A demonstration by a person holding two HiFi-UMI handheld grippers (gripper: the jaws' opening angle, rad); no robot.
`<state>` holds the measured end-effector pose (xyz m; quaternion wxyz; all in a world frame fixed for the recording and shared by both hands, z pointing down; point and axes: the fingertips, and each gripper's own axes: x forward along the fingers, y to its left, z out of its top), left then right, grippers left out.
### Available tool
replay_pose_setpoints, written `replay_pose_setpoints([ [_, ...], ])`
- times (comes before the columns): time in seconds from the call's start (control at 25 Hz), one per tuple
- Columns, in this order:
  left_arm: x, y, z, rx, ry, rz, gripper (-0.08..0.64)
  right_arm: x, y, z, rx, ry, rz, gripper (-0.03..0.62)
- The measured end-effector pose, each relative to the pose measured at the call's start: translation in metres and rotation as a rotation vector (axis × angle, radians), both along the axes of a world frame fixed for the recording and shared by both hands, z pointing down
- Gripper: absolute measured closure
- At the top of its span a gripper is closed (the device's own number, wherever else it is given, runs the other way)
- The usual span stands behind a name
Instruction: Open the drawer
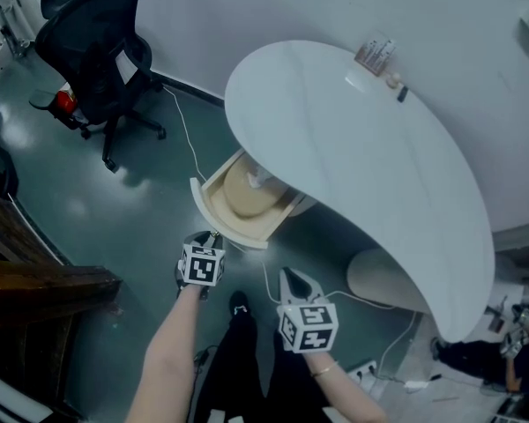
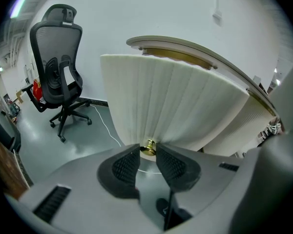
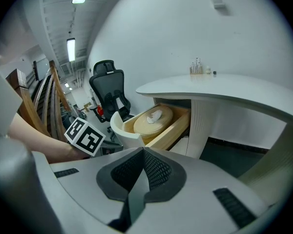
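Note:
The cream ribbed drawer [image 1: 219,218] stands pulled out from under the white curved table [image 1: 361,148]. Its wooden side [image 3: 173,128] shows in the right gripper view, and a round wooden disc [image 3: 154,120] with a small white thing on it lies inside. In the left gripper view the curved drawer front [image 2: 176,101] fills the middle. My left gripper [image 2: 148,155] is shut on the brass knob [image 2: 148,147] at the front's lower edge. My right gripper [image 3: 143,155] hangs shut and empty to the right of the drawer, a little apart from it [image 1: 291,276].
A black office chair [image 1: 97,42] stands at the back left on the grey floor. A white cable [image 1: 187,139] runs across the floor toward the drawer. Dark wooden furniture [image 1: 35,280] is at the left. Small items [image 1: 377,55] sit at the table's far edge.

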<state>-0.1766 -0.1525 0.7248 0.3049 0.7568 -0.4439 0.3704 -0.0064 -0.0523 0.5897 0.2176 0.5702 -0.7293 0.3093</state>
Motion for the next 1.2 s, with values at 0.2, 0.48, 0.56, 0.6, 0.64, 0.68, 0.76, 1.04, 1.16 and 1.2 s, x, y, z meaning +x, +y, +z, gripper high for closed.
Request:
replay_pose_setpoints([
  [0.2, -0.010, 0.013, -0.005, -0.033, -0.031, -0.002, 0.462, -0.003, -0.002, -0.008, 0.007, 0.001, -0.024, 0.589],
  [0.48, -0.023, 0.041, -0.034, -0.005, -0.017, -0.032, 0.506, -0.006, -0.005, -0.017, 0.021, 0.003, -0.049, 0.589],
  [0.56, -0.023, 0.048, -0.048, 0.008, 0.010, -0.050, 0.519, -0.008, -0.006, -0.022, 0.029, 0.002, -0.054, 0.589],
  [0.6, -0.023, 0.050, -0.055, 0.015, 0.023, -0.056, 0.522, -0.008, -0.007, -0.023, 0.033, -0.001, -0.055, 0.589],
  [0.64, -0.023, 0.053, -0.061, 0.021, 0.032, -0.058, 0.528, -0.009, -0.007, -0.025, 0.039, -0.006, -0.056, 0.589],
  [0.68, -0.024, 0.055, -0.068, 0.029, 0.038, -0.060, 0.535, -0.010, -0.008, -0.028, 0.047, -0.010, -0.056, 0.589],
  [0.76, -0.023, 0.058, -0.082, 0.047, 0.049, -0.060, 0.548, -0.008, -0.010, -0.033, 0.059, -0.013, -0.051, 0.589],
  [1.04, -0.010, 0.064, -0.135, 0.159, 0.092, -0.058, 0.557, 0.005, -0.011, -0.049, 0.096, -0.031, -0.019, 0.589],
  [1.16, -0.002, 0.064, -0.160, 0.212, 0.108, -0.052, 0.557, 0.010, -0.012, -0.060, 0.123, -0.036, -0.018, 0.589],
  [1.2, 0.000, 0.064, -0.169, 0.230, 0.114, -0.051, 0.557, 0.012, -0.013, -0.064, 0.132, -0.034, -0.017, 0.589],
])
